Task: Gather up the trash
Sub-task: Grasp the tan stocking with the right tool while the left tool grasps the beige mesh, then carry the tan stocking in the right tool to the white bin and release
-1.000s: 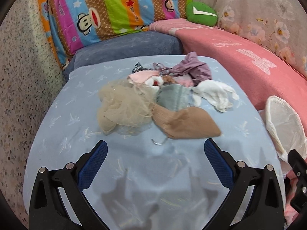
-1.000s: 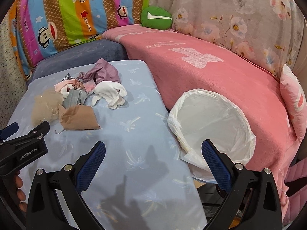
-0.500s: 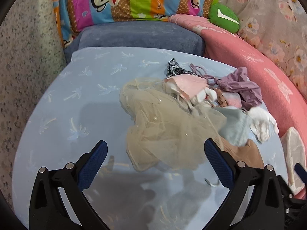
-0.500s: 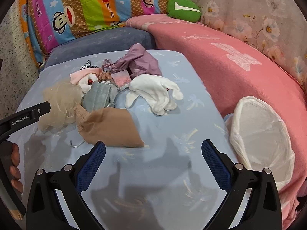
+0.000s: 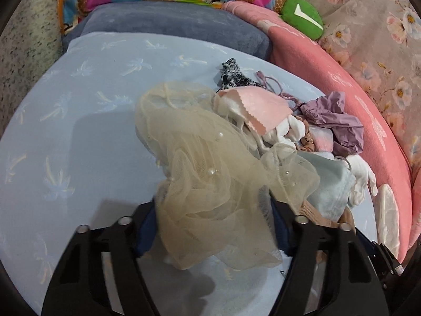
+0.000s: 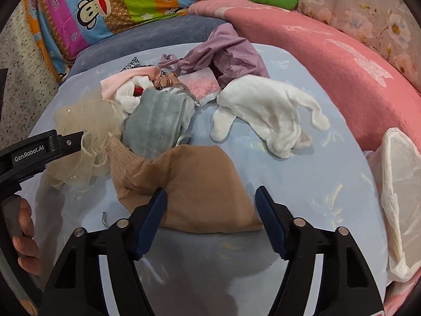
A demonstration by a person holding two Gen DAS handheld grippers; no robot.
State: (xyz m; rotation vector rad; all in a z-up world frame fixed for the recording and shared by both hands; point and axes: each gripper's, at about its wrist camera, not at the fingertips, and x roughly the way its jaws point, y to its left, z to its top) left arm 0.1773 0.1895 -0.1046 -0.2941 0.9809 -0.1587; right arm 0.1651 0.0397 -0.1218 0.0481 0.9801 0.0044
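Sheer beige tulle (image 5: 210, 184) (pearl-beaded), matt tan stocking (image 6: 200, 184), thin plastic bag (image 6: 397, 197)

Soft, even indoor light is falling from above, grey shadows are pooling under each gripper, and fisheye curvature is bending the dark-vignetted edges.

— What's lying where on the table (image 6: 310, 184)?

— The tulle (image 5: 210, 184) is sitting at the pile's left edge, between the left gripper's (image 5: 213, 226) fingers. The stocking (image 6: 194, 187) is lying nearest, touching it, partly between the right gripper's (image 6: 210, 218) fingers.

— And behind?

— The glove (image 6: 268, 113) is resting to the right, apart. The bag (image 6: 400, 205) is hanging off the table's right edge.
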